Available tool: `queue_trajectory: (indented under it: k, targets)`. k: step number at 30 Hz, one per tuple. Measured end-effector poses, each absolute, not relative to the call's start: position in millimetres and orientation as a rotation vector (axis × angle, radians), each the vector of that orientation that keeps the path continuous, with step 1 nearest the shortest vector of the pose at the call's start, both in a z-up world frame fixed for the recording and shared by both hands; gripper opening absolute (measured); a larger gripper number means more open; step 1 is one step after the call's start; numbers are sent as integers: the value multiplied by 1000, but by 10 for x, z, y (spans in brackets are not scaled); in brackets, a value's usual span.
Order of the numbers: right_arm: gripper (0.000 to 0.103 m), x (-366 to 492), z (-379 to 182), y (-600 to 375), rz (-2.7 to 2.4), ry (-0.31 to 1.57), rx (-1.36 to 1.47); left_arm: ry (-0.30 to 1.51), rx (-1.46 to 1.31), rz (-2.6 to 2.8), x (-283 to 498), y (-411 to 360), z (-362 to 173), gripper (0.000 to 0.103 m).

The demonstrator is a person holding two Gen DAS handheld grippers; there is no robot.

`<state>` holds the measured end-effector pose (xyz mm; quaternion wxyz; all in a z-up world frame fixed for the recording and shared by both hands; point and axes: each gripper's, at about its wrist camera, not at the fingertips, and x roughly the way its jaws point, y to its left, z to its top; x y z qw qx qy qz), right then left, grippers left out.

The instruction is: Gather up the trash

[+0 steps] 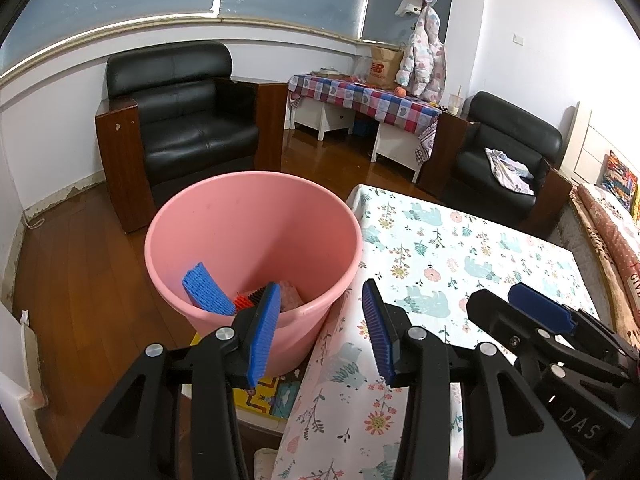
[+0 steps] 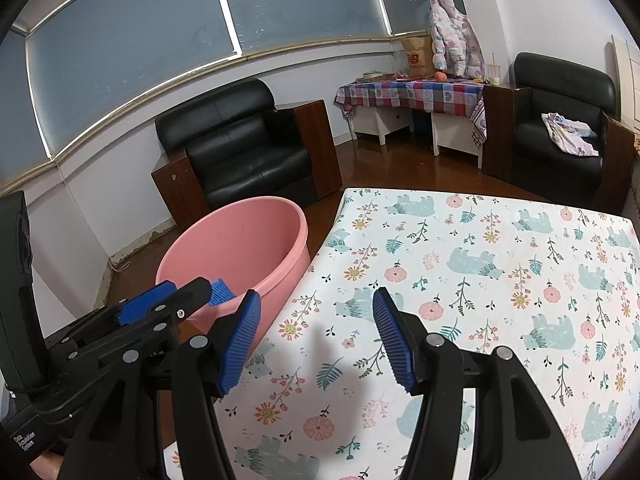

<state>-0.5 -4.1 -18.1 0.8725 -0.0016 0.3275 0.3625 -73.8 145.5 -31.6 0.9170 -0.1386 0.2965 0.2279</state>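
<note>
A pink plastic bin point(image 1: 208, 224) stands on the floor beside the table point(image 1: 460, 248), which wears a cloth printed with bears and flowers. Inside the bin lie a blue sponge point(image 1: 206, 290), a red and black piece point(image 1: 246, 300) and a pinkish crumpled item point(image 1: 289, 294). My left gripper point(image 1: 320, 328) hovers open over the bin's near rim and the table's edge, nothing between its blue pads. My right gripper point(image 2: 316, 342) is open and empty above the table's point(image 2: 500, 240) left part; the bin point(image 2: 240, 240) sits to its left, with the sponge's corner point(image 2: 219, 291) showing.
Two black leather armchairs point(image 1: 188, 108) point(image 1: 508, 148) stand by the far wall, with a low white desk under a checked cloth point(image 1: 360, 100) between them. A printed cloth point(image 1: 506, 170) lies on the right armchair. A patterned bed edge point(image 1: 608, 232) runs along the right. The floor point(image 1: 80, 280) is brown wood.
</note>
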Motion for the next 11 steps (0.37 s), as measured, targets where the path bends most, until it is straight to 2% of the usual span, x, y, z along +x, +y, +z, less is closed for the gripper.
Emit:
queue_trajectory:
  k: [11]
  targets:
    - [58,6,-220,-16,756,687,-2,629,-281,469,-724,1468,-329,43]
